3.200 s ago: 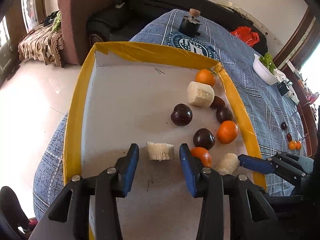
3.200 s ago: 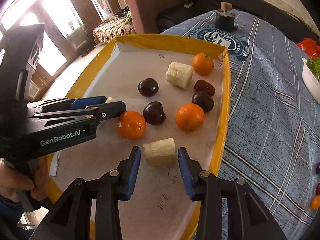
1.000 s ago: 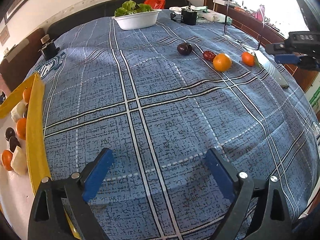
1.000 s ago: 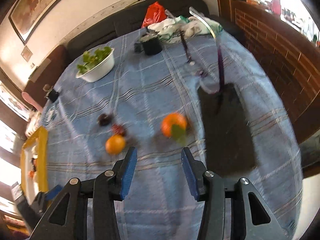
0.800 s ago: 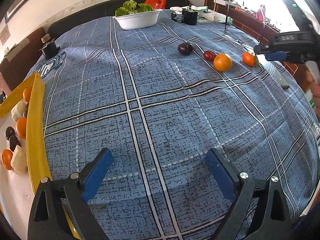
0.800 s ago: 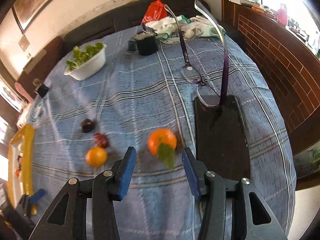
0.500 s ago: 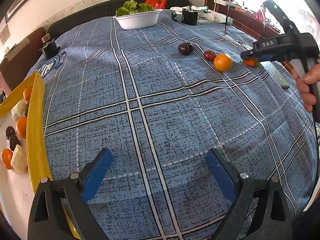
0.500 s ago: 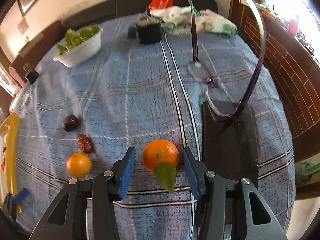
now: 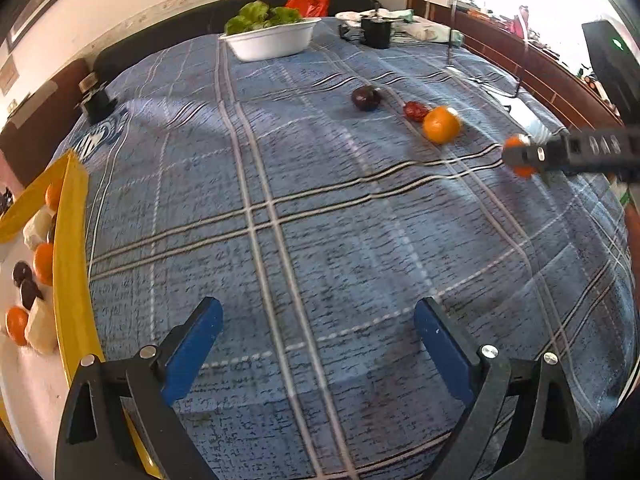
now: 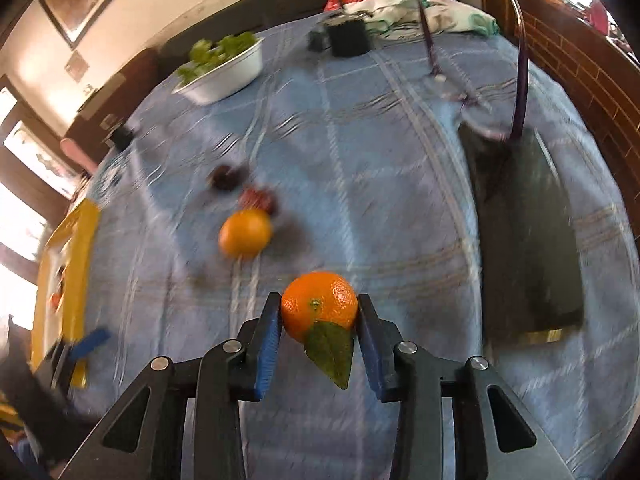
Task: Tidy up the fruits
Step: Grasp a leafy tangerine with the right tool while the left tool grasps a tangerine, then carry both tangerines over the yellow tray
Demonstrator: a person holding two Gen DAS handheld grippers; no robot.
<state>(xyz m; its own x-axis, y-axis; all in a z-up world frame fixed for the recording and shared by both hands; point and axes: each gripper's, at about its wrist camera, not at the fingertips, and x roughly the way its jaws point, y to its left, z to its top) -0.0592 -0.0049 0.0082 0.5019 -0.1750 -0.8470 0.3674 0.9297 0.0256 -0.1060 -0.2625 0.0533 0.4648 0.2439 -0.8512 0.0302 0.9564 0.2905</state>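
The right gripper [image 10: 319,322] has its jaws closing around a leafy tangerine [image 10: 319,304], and both blue pads touch the fruit's sides while its green leaf [image 10: 330,346] hangs toward the camera. The tangerine sits low over the blue plaid cloth [image 9: 320,208] covering the worktop. Just beyond it, to the left, lie a second orange [image 10: 245,233], a red date [image 10: 258,199] and a dark plum [image 10: 225,176], all loose on the cloth and blurred. To the right a black phone [image 10: 528,232] lies flat with a pair of glasses [image 10: 516,64] resting on its far end.

The left gripper [image 9: 316,340] hovers over bare cloth with its jaws spread wide and nothing between them. At its left, the yellow-rimmed tray [image 9: 70,248] holds oranges, dark plums and pale banana pieces.

Farther back stand a white bowl of greens [image 9: 272,42], a black cup [image 9: 376,32] and a red bag [image 9: 306,0]
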